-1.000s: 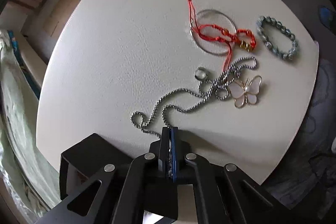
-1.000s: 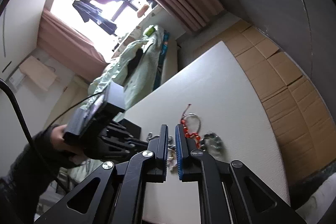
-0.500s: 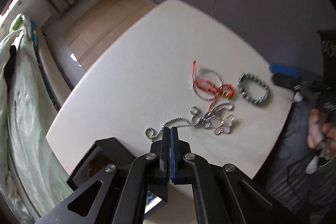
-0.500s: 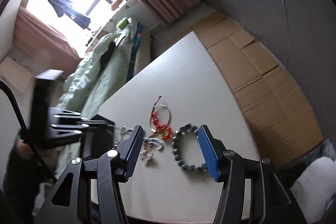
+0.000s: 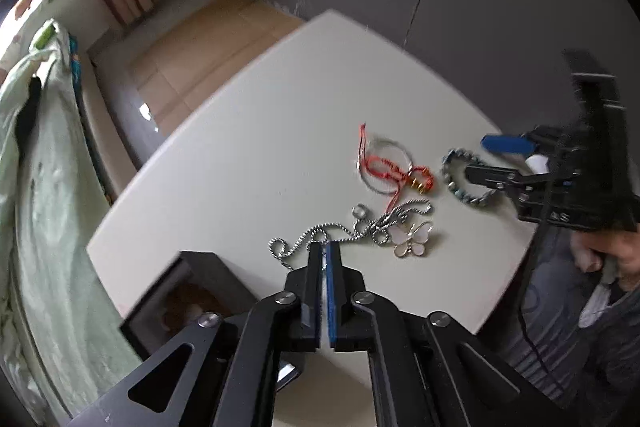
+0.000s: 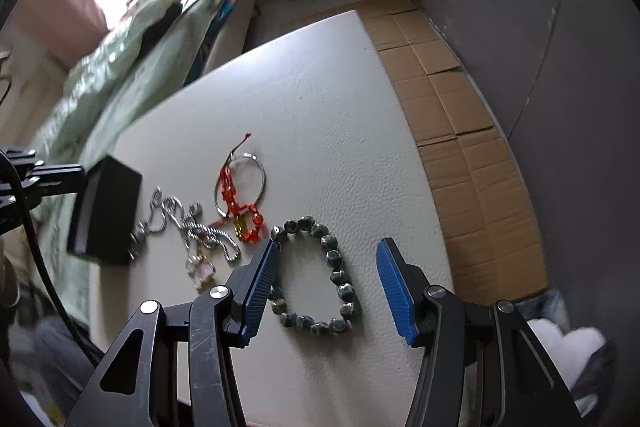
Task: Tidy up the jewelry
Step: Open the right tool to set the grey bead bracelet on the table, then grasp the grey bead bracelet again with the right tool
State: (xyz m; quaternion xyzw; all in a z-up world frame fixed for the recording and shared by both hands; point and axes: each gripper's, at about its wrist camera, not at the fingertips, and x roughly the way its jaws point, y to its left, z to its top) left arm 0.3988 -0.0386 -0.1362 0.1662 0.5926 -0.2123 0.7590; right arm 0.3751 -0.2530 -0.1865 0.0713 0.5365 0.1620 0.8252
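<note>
On the white table (image 5: 260, 147) lie a grey-green bead bracelet (image 6: 346, 291), a red cord bracelet (image 6: 240, 203), a silver bangle (image 6: 262, 179), a silver chain (image 5: 348, 233), a small ring (image 5: 360, 211) and a butterfly pendant (image 5: 412, 243). My right gripper (image 6: 328, 245) is open and points down over the bead bracelet, with one blue pad on each side and neither touching it. My left gripper (image 5: 324, 247) hangs above the chain's near end. Its jaws are opening by a narrow slit, and I see nothing pressed between them.
A black box (image 5: 192, 267) stands open at the table's near left corner, beside the chain's end. A bed with green bedding (image 5: 40, 187) runs along the left. Flattened cardboard (image 6: 460, 131) covers the floor beyond the table. A person's hand (image 5: 600, 255) holds the right gripper.
The right gripper opened from shut and tipped down over the bead bracelet. The left gripper rose away from the table, and its pressed-together fingers now show a thin slit.
</note>
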